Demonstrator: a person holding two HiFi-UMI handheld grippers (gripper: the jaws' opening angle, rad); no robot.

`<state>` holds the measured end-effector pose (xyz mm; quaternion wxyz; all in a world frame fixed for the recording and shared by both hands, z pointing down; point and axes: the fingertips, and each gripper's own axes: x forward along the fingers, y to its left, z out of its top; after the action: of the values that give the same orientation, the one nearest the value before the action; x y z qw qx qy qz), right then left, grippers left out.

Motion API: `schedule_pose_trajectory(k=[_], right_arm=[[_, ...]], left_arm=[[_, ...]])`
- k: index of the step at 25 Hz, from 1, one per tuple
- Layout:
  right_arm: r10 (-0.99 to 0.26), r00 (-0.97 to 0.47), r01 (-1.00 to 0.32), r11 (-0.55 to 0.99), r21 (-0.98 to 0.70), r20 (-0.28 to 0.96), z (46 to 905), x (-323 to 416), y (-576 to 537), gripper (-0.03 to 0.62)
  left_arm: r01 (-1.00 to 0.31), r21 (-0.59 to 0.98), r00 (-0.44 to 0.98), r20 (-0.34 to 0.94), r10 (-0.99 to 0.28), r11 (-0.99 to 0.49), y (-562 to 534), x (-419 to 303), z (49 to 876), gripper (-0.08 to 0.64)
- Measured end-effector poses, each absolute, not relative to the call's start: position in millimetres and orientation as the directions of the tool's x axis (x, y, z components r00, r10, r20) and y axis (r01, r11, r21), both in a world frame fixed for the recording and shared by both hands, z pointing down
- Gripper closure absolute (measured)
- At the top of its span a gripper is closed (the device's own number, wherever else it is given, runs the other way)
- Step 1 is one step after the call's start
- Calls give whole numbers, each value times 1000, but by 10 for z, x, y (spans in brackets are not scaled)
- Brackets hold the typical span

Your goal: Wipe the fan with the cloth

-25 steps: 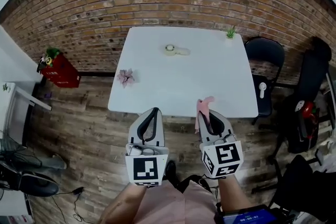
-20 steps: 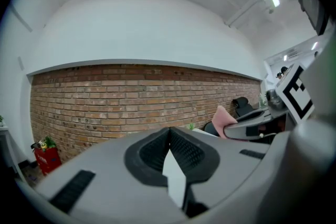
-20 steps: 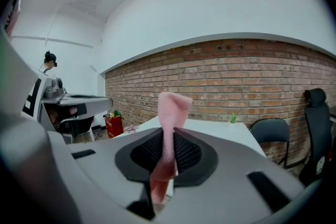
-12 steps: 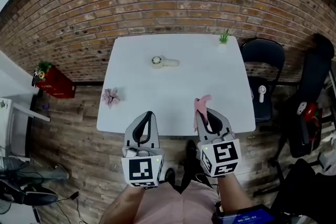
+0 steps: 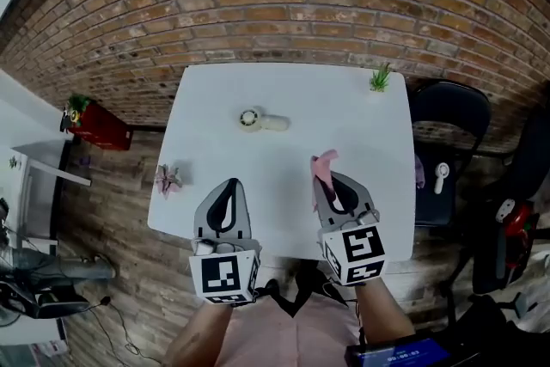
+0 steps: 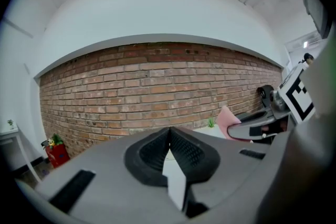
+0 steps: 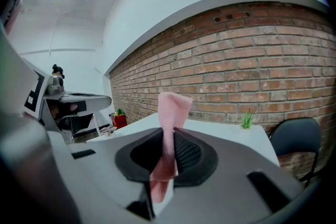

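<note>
A small white hand-held fan [image 5: 261, 120] lies on the white table [image 5: 344, 116], toward its far left. My right gripper [image 5: 325, 181] is shut on a pink cloth [image 5: 323, 168] that sticks up out of the jaws [image 7: 171, 113], over the table's near right part. My left gripper [image 5: 229, 185] is shut with nothing in it, hanging over the table's near left edge; its pads meet in the left gripper view [image 6: 169, 136]. Both grippers are well short of the fan.
A small green plant [image 5: 379, 79] stands at the table's far right corner. A pink flower-like thing [image 5: 167, 180] lies at the near left edge. A black chair [image 5: 451, 129] with a white object stands right of the table. A red box [image 5: 96, 125] sits on the floor at left, by the brick wall.
Both grippers have moved forward from above the floor to over the table's near edge, the pink cloth still in the right one. The table and fan now appear closer.
</note>
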<state>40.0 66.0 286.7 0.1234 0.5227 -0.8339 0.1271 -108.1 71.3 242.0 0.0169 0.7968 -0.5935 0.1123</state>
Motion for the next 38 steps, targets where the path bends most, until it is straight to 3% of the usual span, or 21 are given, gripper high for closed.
schedule_pose_trajectory(k=[10,16,30,38], right_arm=[[-825,-493,-866,497,-58,276,2549,365,-52,548],[-815,-485,-865,500,-39,317,2667,274,-333,548],[-718,-433,-873,484,-57,544,3959,16,-1345,548],[-619,-401,-855,518,-33,675,4684,-59,-1622,549]], left_arm=[[-968,-144,190,129,-973,-208,278,-1132,1992,549],[-972,-120,186,138,-973,-203,38,-1263,2045,548],[-960,-14,265,260,-929,-278,-841,-1560,2919,548],[-967,15,243,359,-901,-254,-977,-1834,3420,548]])
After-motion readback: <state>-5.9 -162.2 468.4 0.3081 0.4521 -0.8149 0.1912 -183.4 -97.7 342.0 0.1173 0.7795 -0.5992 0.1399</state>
